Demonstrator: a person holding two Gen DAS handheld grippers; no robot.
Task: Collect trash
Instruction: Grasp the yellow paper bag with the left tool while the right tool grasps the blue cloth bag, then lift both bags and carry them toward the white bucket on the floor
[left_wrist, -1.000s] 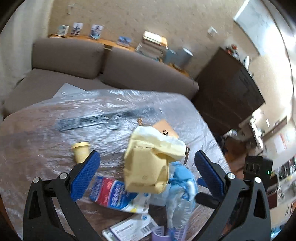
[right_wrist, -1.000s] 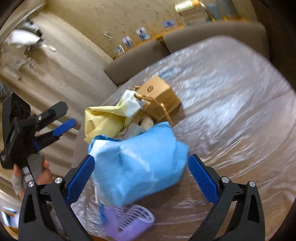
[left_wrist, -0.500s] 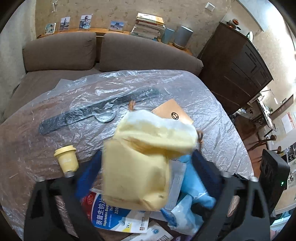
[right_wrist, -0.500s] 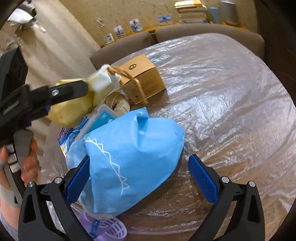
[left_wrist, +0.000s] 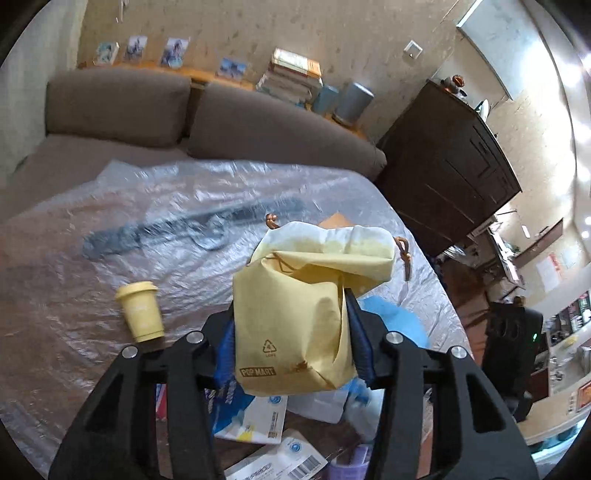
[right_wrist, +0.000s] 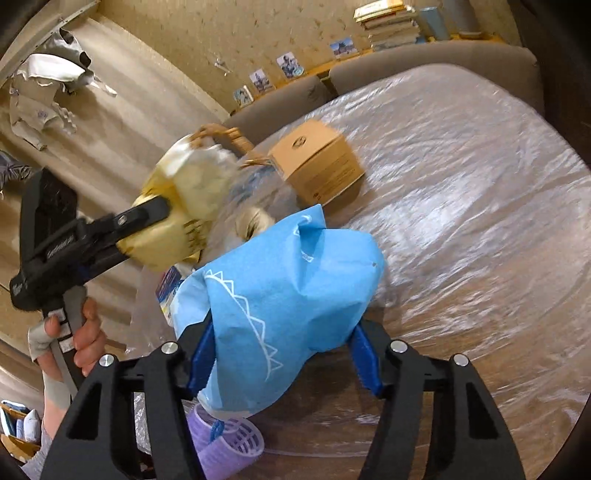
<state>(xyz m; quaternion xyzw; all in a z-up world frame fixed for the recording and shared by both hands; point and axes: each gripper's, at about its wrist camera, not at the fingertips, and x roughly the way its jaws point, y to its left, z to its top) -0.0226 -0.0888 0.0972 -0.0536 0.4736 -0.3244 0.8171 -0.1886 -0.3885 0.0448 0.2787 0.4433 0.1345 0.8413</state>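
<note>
I'm clamping my left gripper (left_wrist: 291, 343) on a yellow mailer bag (left_wrist: 295, 317) marked "POP MART", lifted clear of the table (left_wrist: 55, 332). My right gripper (right_wrist: 284, 363) is squeezing a blue mailer bag (right_wrist: 291, 295), above a purple hair roller (right_wrist: 229, 443).

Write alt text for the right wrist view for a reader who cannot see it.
The right tongs are shut on a crumpled blue bag above a plastic-covered table. To the left, the left tongs, held in a hand, grip a yellow bag. A cardboard box sits behind and a purple hair roller lies below.
</note>
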